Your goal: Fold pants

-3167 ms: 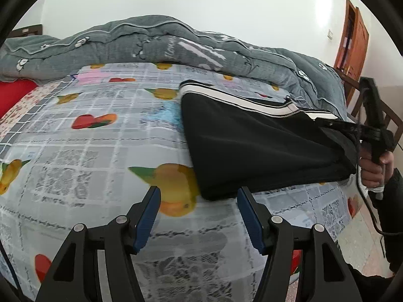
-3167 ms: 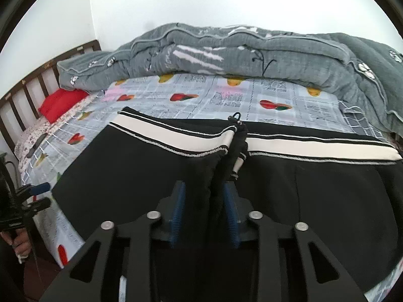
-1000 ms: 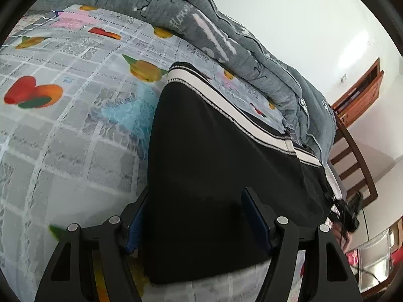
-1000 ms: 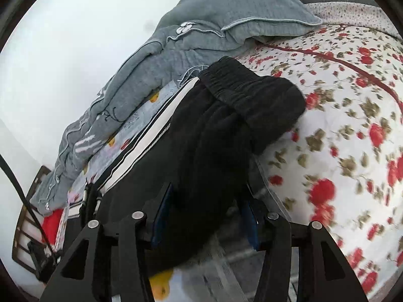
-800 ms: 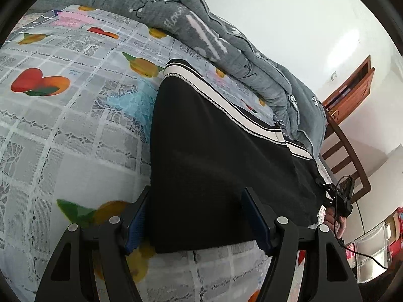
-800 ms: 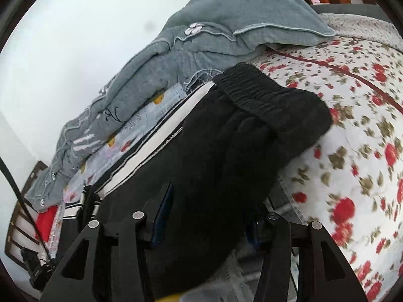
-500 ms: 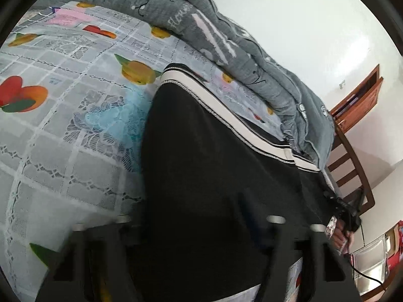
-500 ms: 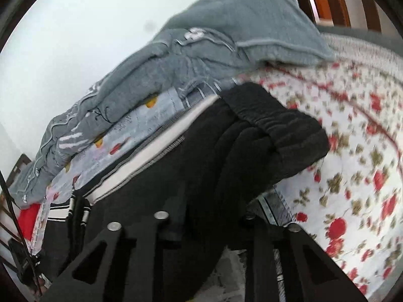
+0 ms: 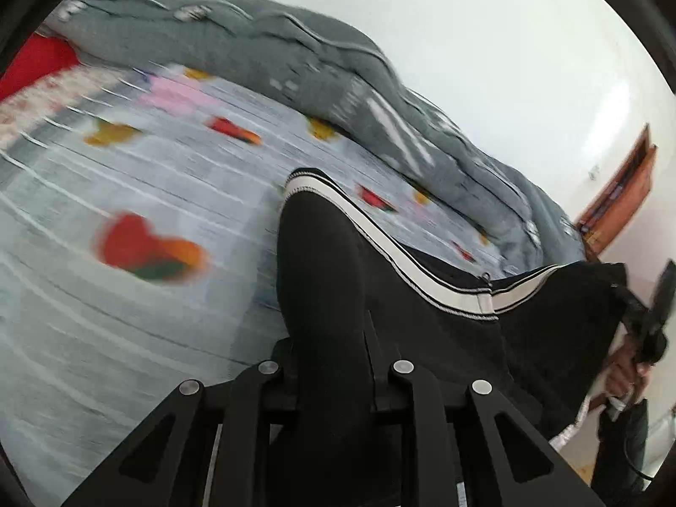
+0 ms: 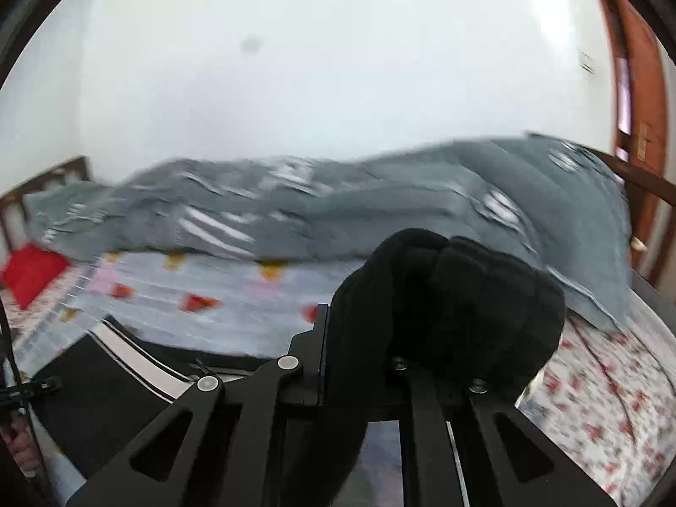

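Observation:
The black pants [image 9: 346, 279] with a white side stripe [image 9: 414, 272] are lifted off the bed, stretched between my two grippers. My left gripper [image 9: 333, 363] is shut on one end of the fabric, which hides the fingertips. My right gripper [image 10: 359, 363] is shut on a thick bunched fold of the pants [image 10: 448, 300]; the rest of the pants [image 10: 105, 376] hangs down to the lower left. The right gripper also shows at the right edge of the left wrist view [image 9: 646, 321], gripping the other end.
The bed has a grey patterned sheet [image 9: 126, 228] with fruit prints and a rumpled grey quilt [image 9: 295, 63] along the wall. A red pillow [image 10: 31, 272] lies at the headboard. A floral sheet [image 10: 600, 388] covers the right side. A wooden door [image 9: 621, 207] stands beyond.
Both grippers have closed on the pants and lifted them up off the bed. Both views swing upward with motion blur.

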Motion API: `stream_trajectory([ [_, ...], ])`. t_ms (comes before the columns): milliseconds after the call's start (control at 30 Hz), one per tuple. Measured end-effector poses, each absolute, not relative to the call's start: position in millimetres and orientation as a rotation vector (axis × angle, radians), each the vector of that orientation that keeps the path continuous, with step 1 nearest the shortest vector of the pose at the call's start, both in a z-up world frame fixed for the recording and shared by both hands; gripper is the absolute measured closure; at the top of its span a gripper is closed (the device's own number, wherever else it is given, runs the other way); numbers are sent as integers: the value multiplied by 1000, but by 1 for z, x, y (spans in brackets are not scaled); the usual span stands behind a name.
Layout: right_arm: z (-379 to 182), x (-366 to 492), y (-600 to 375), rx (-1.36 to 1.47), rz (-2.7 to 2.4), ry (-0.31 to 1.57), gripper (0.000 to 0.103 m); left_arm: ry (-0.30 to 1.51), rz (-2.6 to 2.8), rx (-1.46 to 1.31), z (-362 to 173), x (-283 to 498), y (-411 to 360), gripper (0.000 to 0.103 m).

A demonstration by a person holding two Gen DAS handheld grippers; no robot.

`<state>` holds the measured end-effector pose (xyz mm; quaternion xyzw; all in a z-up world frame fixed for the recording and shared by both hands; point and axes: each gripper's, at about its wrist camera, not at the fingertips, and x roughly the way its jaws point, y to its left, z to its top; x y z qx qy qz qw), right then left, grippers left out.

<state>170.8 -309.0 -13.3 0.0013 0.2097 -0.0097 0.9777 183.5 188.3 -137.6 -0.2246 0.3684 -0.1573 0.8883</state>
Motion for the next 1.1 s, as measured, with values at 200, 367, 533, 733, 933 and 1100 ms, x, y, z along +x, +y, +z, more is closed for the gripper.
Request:
stream_trajectory([
  [200, -50, 182, -283, 29, 87, 489, 92, 814, -146, -455, -144, 191, 261, 80],
  [367, -143, 199, -330, 202, 54, 786, 89, 863, -151, -520, -170, 187, 286, 67],
  [533, -166, 153, -375, 384, 58, 778, 61, 817, -173, -479, -171, 174, 276, 52],
  [733, -162, 154, -405, 543, 63, 718, 45, 801, -156, -398, -168, 164, 260, 43],
  [933, -175, 204, -414, 652, -10, 744, 43, 797, -219, -485, -169, 149, 276, 43],
  [1100, -130, 203, -390, 330, -35, 521, 56, 805, -283, -581, -174, 142, 289, 42],
])
